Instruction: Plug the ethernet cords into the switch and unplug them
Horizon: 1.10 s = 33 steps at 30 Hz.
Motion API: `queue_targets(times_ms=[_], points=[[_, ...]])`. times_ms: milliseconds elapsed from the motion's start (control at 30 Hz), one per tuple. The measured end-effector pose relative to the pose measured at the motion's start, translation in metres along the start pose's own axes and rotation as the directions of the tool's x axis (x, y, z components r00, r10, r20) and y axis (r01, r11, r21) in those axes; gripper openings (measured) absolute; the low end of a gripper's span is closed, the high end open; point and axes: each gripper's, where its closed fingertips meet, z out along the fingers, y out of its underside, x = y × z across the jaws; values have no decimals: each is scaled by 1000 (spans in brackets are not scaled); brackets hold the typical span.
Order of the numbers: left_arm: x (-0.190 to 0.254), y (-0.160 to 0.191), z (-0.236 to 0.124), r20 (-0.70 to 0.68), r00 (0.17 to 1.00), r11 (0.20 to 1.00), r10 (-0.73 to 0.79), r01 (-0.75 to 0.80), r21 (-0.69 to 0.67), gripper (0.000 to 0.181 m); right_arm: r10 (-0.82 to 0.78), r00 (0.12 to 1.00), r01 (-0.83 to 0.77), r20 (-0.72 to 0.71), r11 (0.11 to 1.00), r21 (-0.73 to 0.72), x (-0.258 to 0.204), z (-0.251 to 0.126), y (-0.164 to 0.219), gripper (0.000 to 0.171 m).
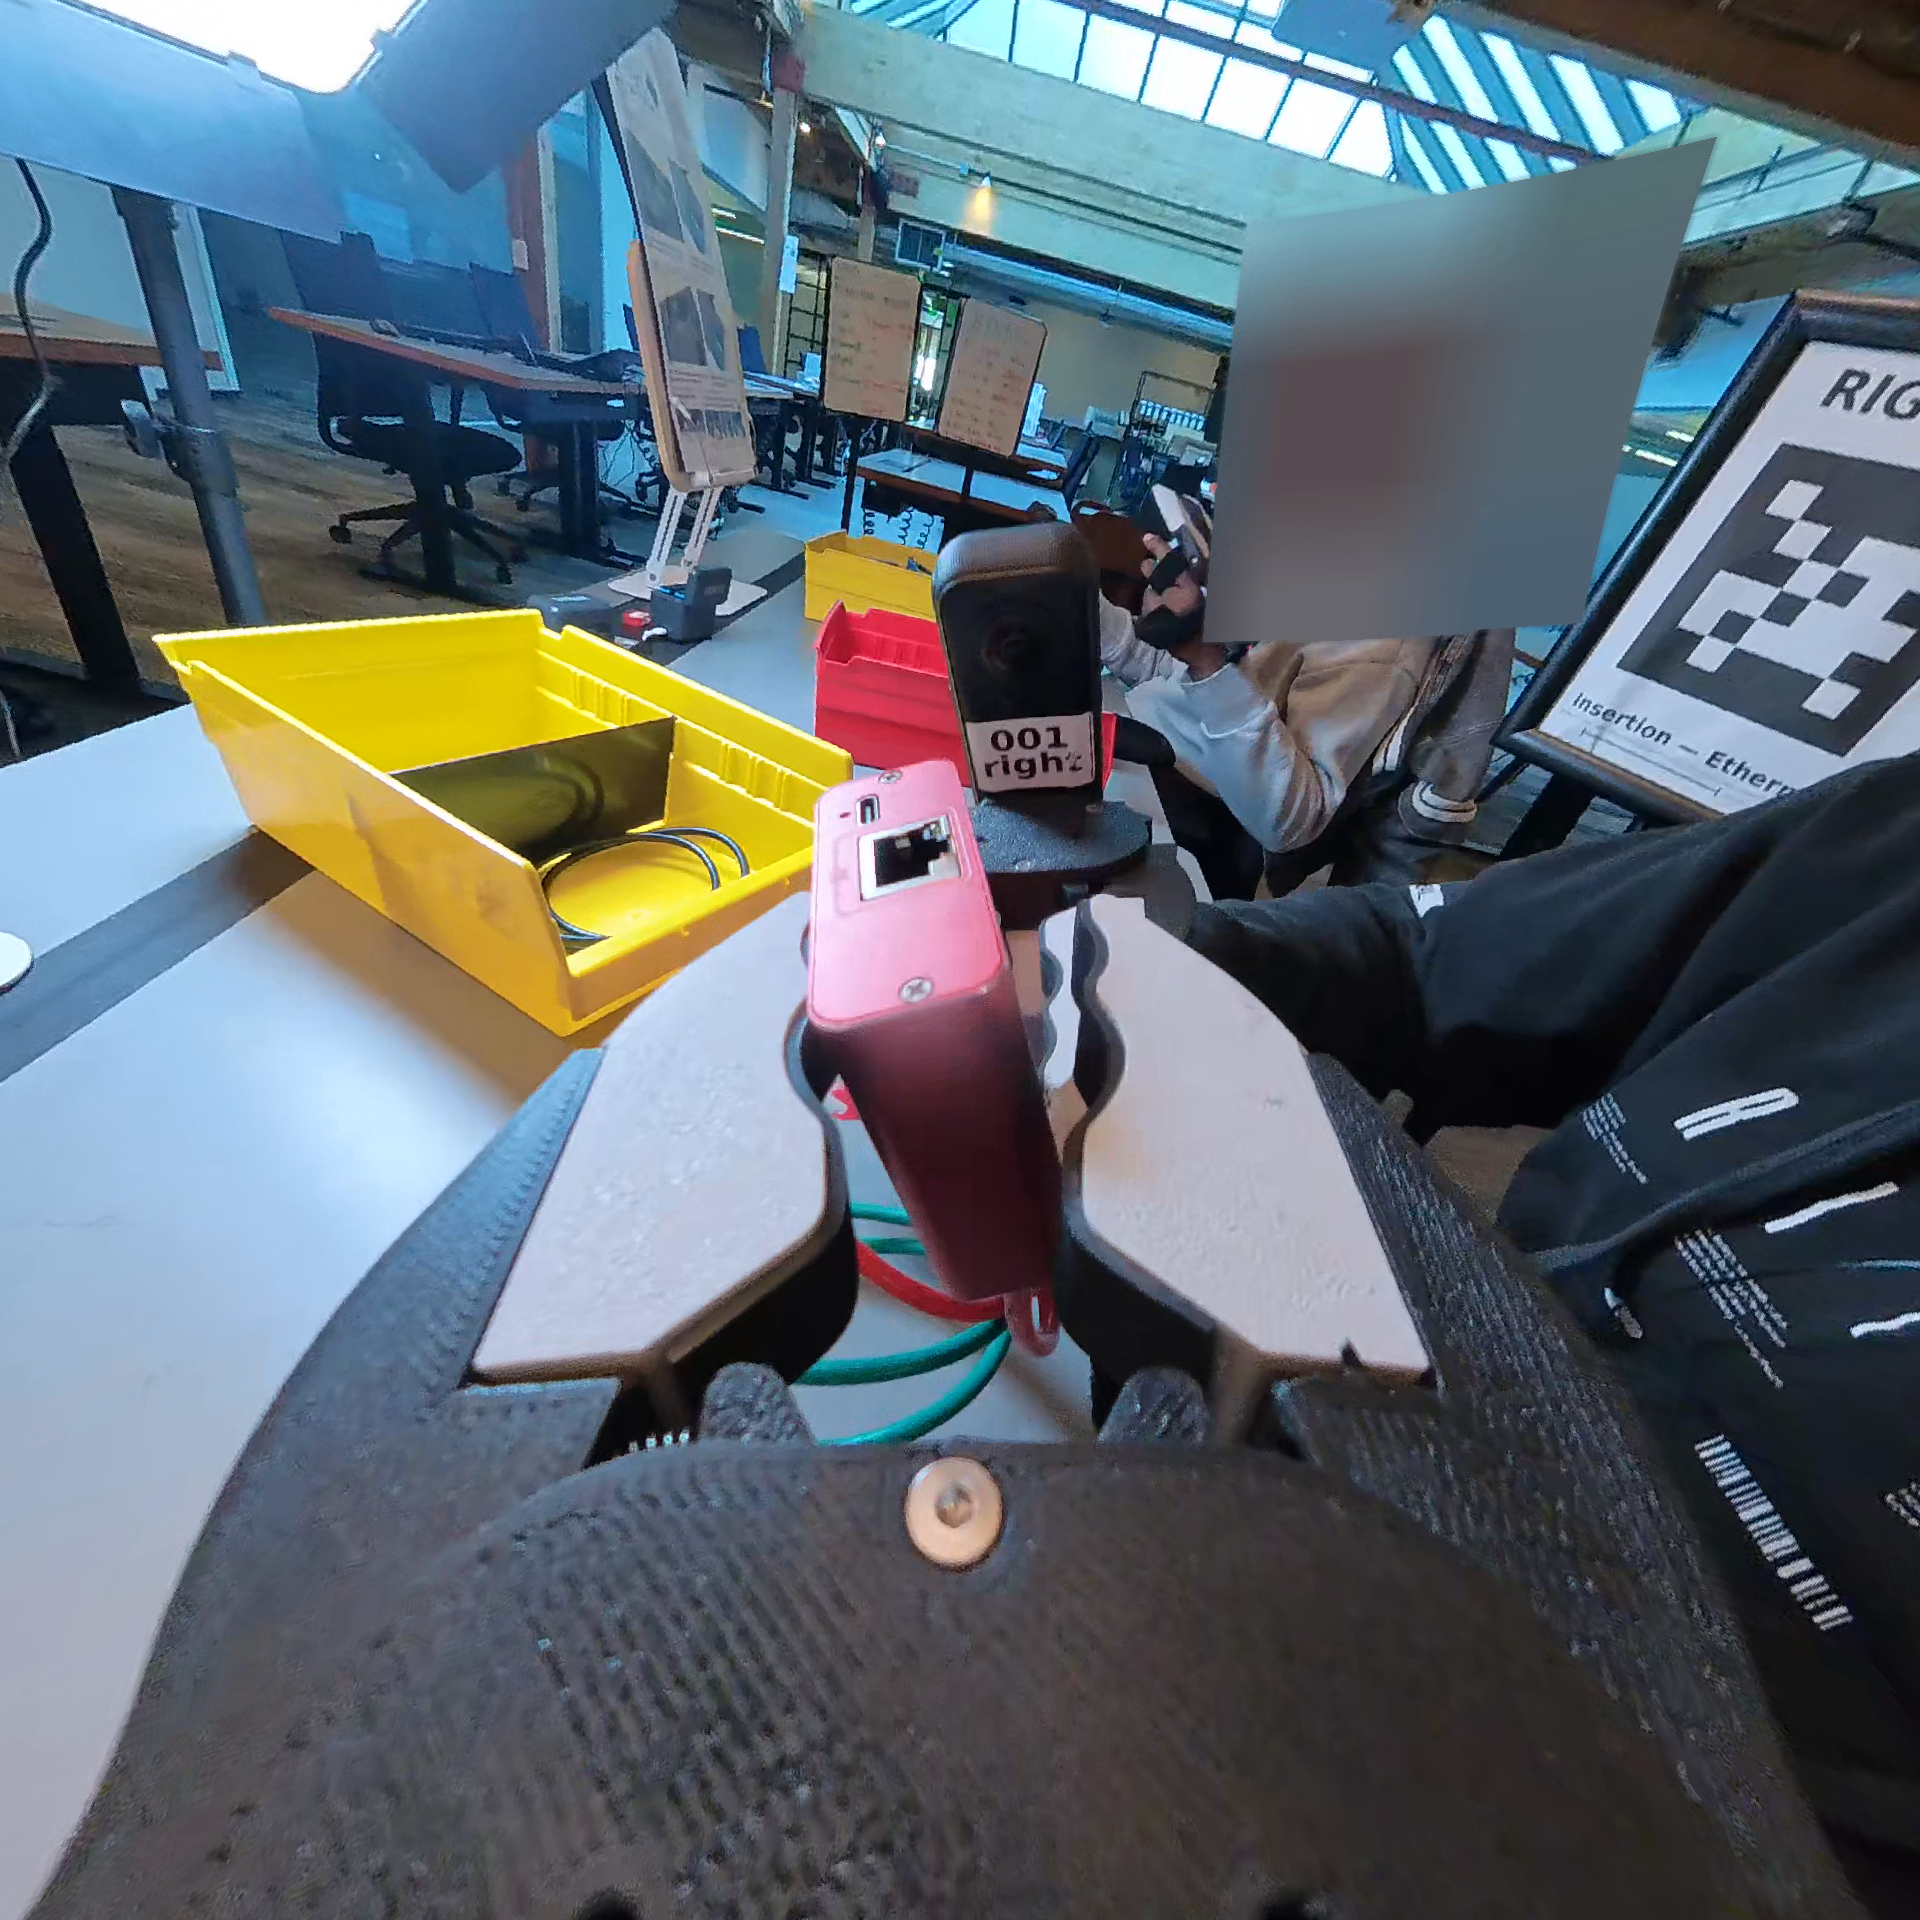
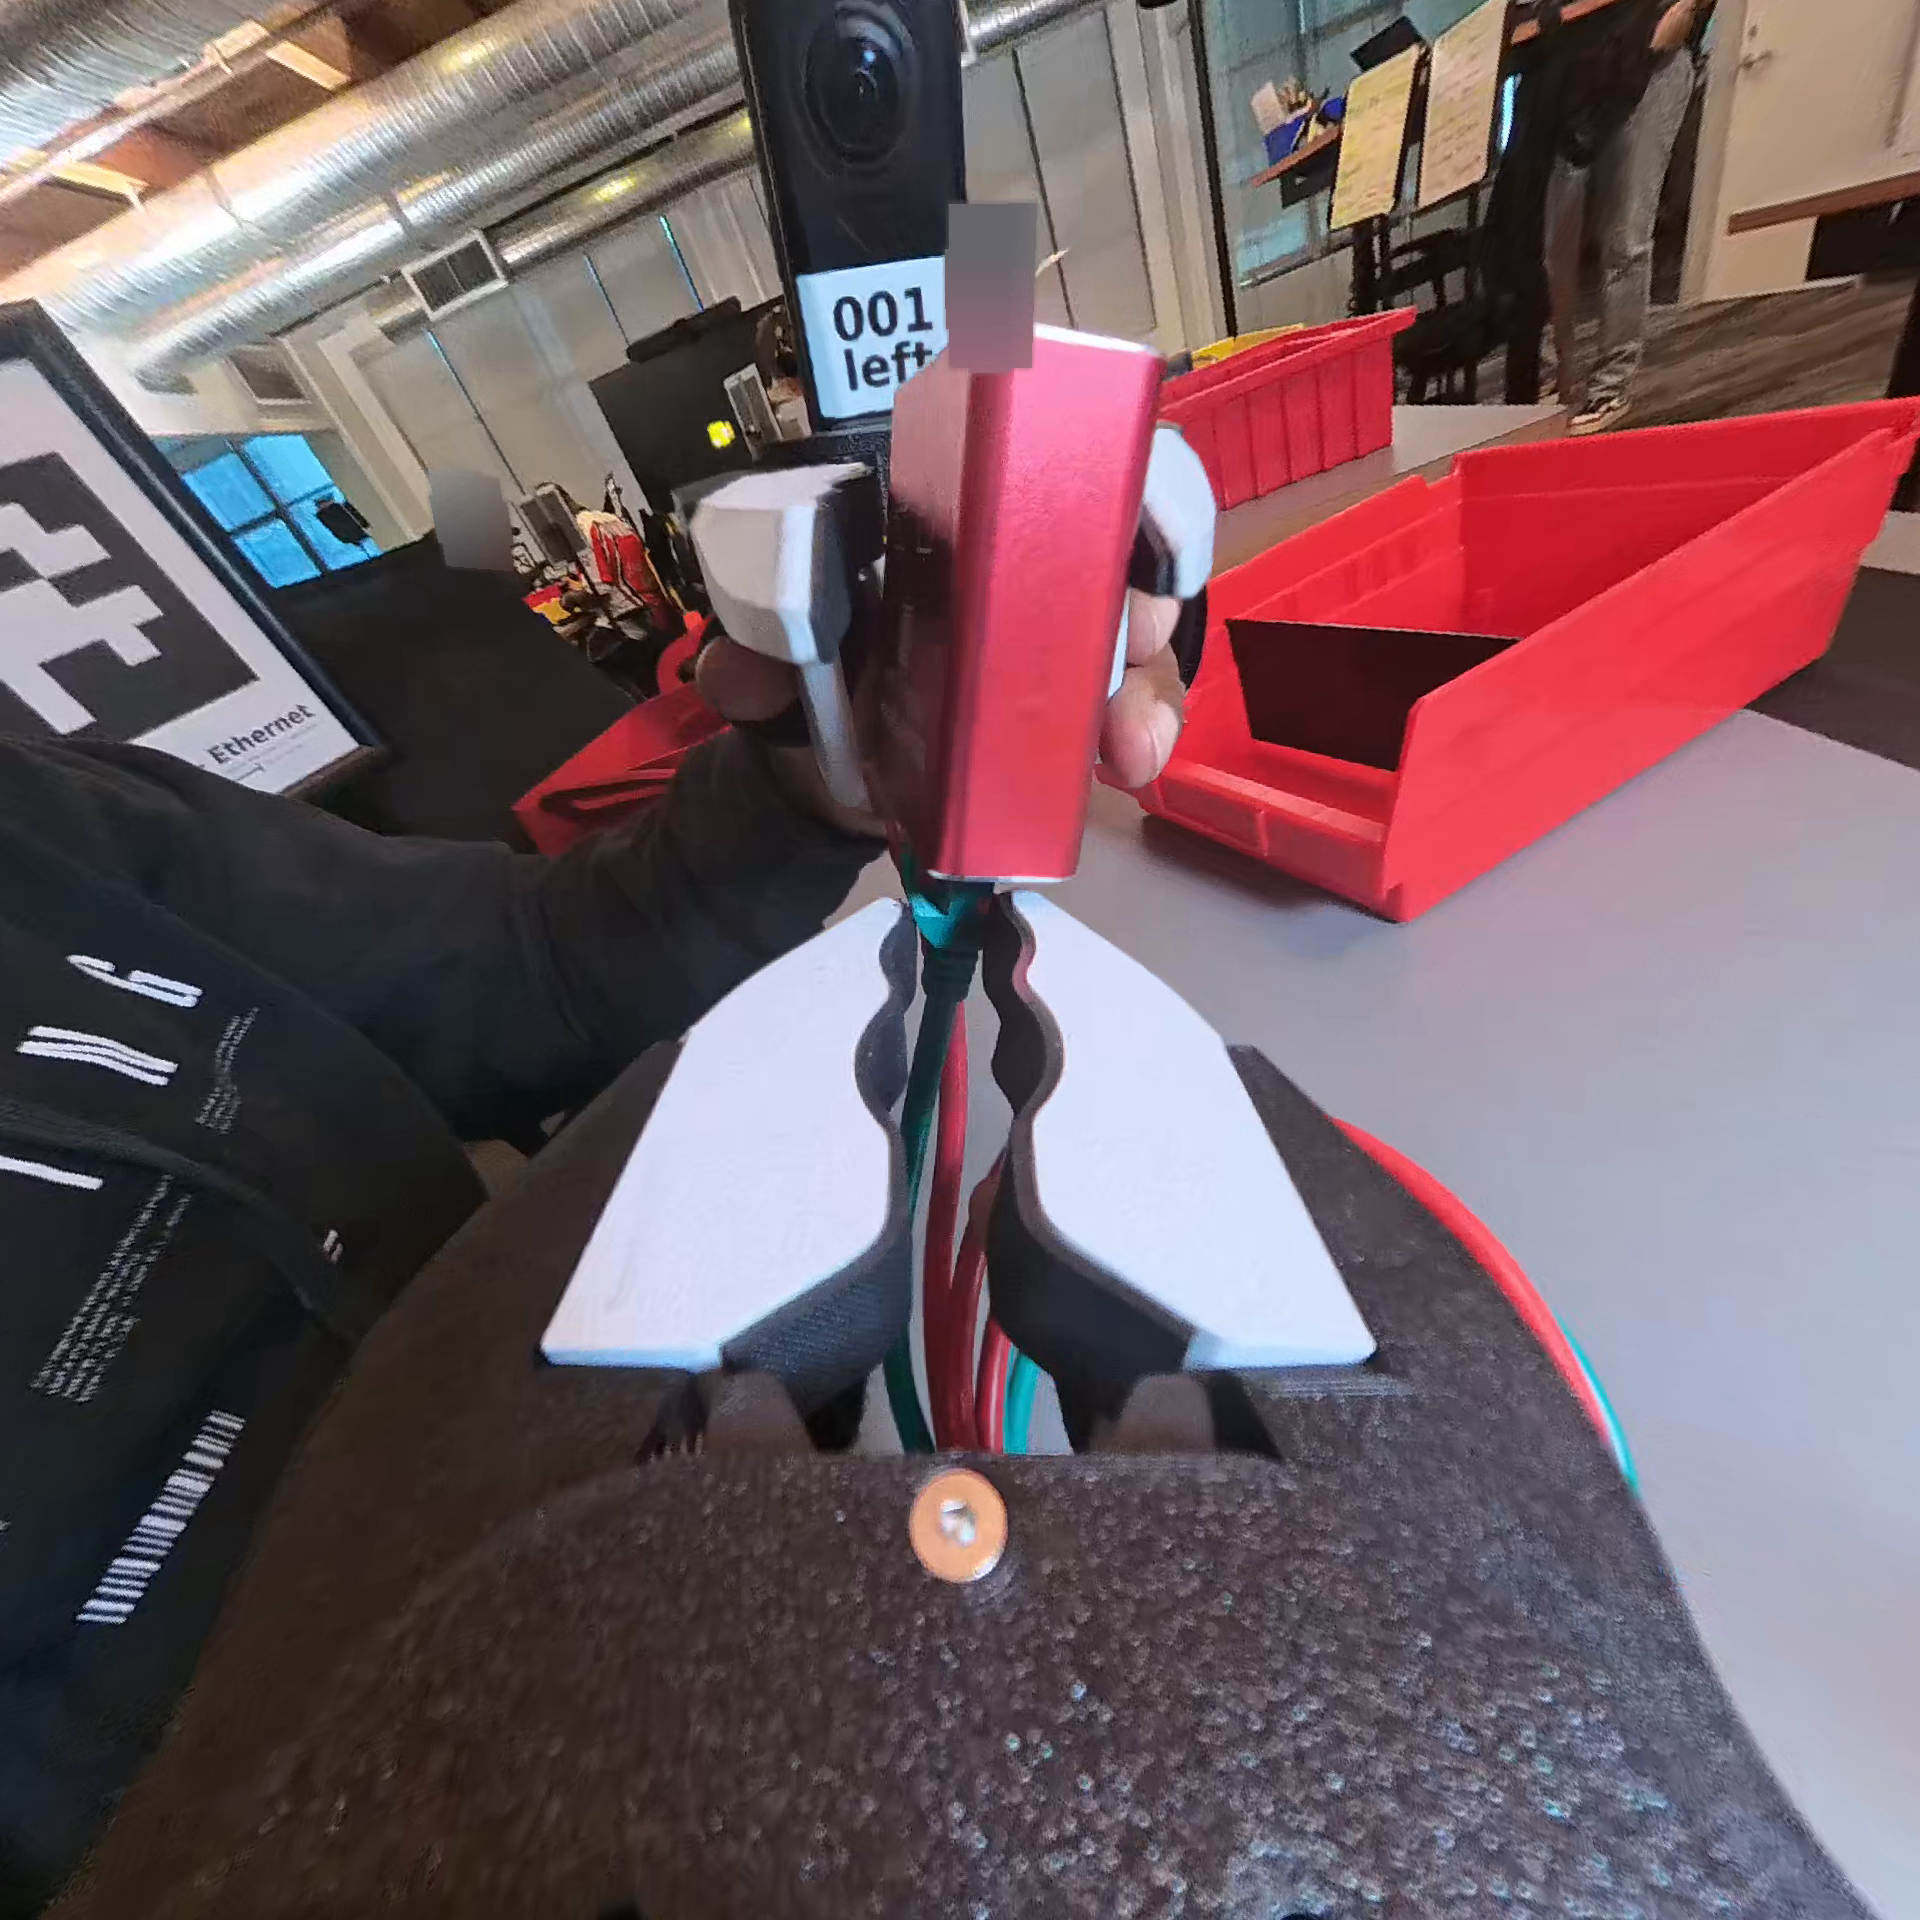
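Switch held up in my left claw, cords at my right claw

My left claw is clamped on the red switch, lifting it above the grey table, one empty port facing the left wrist view. My right claw sits narrow around the green cord and red cord just under the switch; I cannot tell whether it pinches them. A yellow bin stands beyond.

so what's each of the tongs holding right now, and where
Left tongs hold the red switch by its sides, mid-body. Right tongs pinch the green cord just behind its plug.
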Motion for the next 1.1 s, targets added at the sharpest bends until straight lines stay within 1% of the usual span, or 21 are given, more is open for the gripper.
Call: queue_targets(times_ms=[100, 167, 233, 300, 467, 600, 767, 933, 1100], points=[[0, 9, 3, 17, 1000, 998, 25, -24, -51, 34, -64, 997, 62, -51, 997, -36, 1, 1, 4, 12], [-1, 16, 6, 42, 998, 994, 57, -53, -95, 34, -66, 996, 66, -64, 998, -9, 1, -3, -2, 11], [-2, 17, 7, 62, 995, 992, 72, -65, -105, 33, -73, 994, 72, -79, 997, -17, 3, -6, -4, 12], [0, 16, 9, 49, 997, 995, 58, -53, -86, 31, -114, 988, 112, -101, 993, -29, 4, -8, -3, 12], [1, 9, 12, 27, 999, 1000, 24, -23, -15, 29, -77, 994, 81, -80, 996, 45, 5, -8, -7, 13], [-2, 4, 10, 19, 1000, 998, -21, 20, 51, 29, 24, 999, -20, -26, 987, 159, 5, -10, -15, 16], [-5, 2, 12, 43, 998, 996, -38, 34, 85, 29, 77, 997, -70, -24, 973, 220, 7, -11, -19, 15], [-2, -2, 13, 74, 997, 995, -11, 4, 100, 29, -24, 994, 47, -111, 977, 207, 9, -11, -23, 15], [4, -6, 13, 121, 989, 992, 84, -95, 89, 29, -54, 993, 72, -104, 981, 180, 9, -4, -21, 15]])
